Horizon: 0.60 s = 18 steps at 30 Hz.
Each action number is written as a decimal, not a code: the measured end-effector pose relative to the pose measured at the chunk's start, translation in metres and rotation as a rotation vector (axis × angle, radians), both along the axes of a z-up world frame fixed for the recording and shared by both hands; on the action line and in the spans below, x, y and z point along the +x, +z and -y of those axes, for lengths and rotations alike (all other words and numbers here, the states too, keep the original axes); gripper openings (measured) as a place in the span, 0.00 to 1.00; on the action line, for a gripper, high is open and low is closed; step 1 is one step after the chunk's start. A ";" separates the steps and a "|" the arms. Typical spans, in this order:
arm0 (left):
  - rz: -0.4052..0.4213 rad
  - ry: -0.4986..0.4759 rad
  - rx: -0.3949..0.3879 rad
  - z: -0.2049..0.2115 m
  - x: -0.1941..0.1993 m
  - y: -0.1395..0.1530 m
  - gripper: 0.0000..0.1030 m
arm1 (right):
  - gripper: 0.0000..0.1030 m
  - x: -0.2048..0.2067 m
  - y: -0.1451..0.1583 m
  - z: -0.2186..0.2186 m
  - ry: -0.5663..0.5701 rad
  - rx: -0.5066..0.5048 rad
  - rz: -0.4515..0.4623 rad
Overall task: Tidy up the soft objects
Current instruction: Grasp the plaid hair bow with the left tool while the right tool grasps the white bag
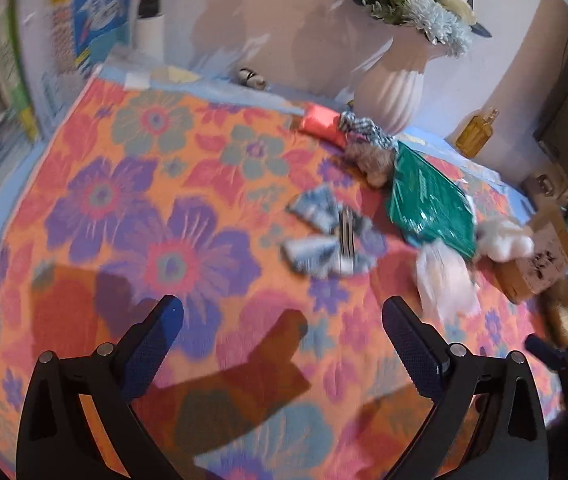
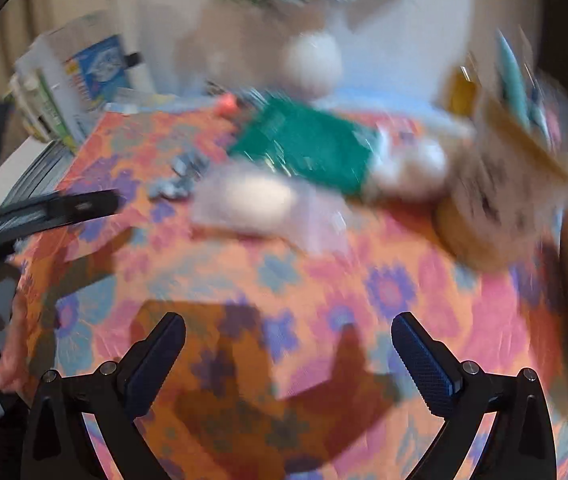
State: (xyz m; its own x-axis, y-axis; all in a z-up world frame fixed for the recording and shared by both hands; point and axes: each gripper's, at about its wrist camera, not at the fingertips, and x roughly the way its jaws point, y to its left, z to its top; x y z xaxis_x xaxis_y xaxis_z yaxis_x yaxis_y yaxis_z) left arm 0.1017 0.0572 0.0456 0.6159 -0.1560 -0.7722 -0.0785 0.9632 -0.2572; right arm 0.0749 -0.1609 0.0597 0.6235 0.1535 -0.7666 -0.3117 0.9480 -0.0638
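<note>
Black arms with blue textured pads form the left claw (image 1: pixel 282 340), low in the left wrist view; its jaws are spread wide and hold nothing, above the floral cloth (image 1: pixel 131 200) that covers the desk. The right claw (image 2: pixel 288 356), low in the right wrist view, is likewise spread and empty above the same cloth. At the left edge of that view the left claw appears side-on, with a hand (image 2: pixel 7 360) below it.

Soft items lie in the right half of the left wrist view:
- a blue-and-white patterned cloth (image 1: pixel 324 236), centre right, on the floral cloth;
- a green packet (image 1: pixel 430 200), upper right of it;
- a white crumpled bag (image 1: pixel 446 280) and a white fluffy wad (image 1: pixel 504 236), just beside the packet's lower end;
- a brown furry item (image 1: pixel 370 158), a checked fabric (image 1: pixel 364 128) and a pink pouch (image 1: pixel 320 122), near the white vase (image 1: pixel 396 84) of flowers at the top.

A cardboard box (image 1: pixel 540 264) stands at the right edge. The right wrist view is heavily blurred.
</note>
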 end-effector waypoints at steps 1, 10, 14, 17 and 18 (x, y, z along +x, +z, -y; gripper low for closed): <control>0.008 -0.014 0.017 0.005 0.008 0.000 0.96 | 1.00 0.008 0.000 -0.008 0.010 -0.022 0.015; 0.002 -0.111 0.071 0.040 0.059 -0.026 0.78 | 0.92 0.058 -0.023 -0.035 0.093 -0.029 0.018; 0.024 -0.096 0.081 0.040 0.060 -0.024 0.63 | 0.92 0.072 -0.033 -0.044 0.088 -0.068 -0.001; 0.044 -0.086 0.086 0.038 0.057 -0.023 0.39 | 0.69 0.075 -0.034 -0.049 0.087 -0.070 0.010; 0.050 -0.083 0.080 0.036 0.055 -0.023 0.33 | 0.58 0.074 -0.033 -0.049 0.096 -0.055 0.020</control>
